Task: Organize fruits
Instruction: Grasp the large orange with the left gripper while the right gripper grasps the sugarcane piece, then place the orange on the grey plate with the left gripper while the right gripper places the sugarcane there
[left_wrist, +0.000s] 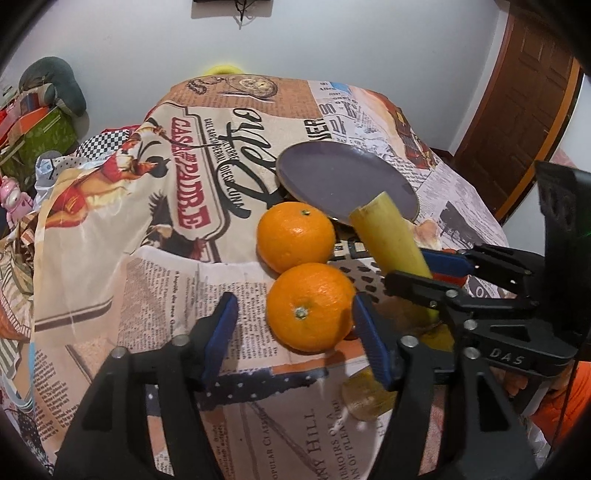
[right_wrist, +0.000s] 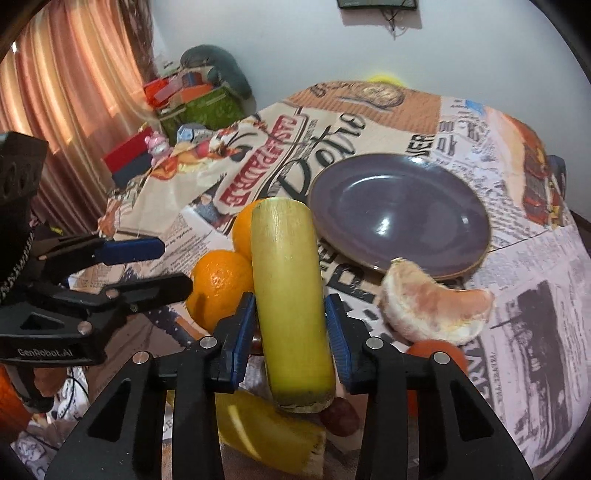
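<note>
While right tongs (right_wrist: 290, 328) clamp cane (right_wrist: 291, 295), banana (right_wrist: 269, 432) half hidden

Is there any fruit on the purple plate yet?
No, the purple plate is bare; the oranges sit on the tablecloth and the right gripper holds the sugarcane piece.

Tablecloth (left_wrist: 221, 155): red block letters "CASA DEL PADRE" inside framed label, seen upside down; large black script word beside it, unclear. Near edge of same cloth: "HILL", "POPULAR CLASSIC", "MEMOIRS OF A"; far part carries fragment "VER". Other newsprint columns too small to read.

Right gripper (left_wrist: 424, 267) body, left wrist view: "DAS".

Left gripper (right_wrist: 171, 264) body, right wrist view: "GenRobot.AI".
</note>
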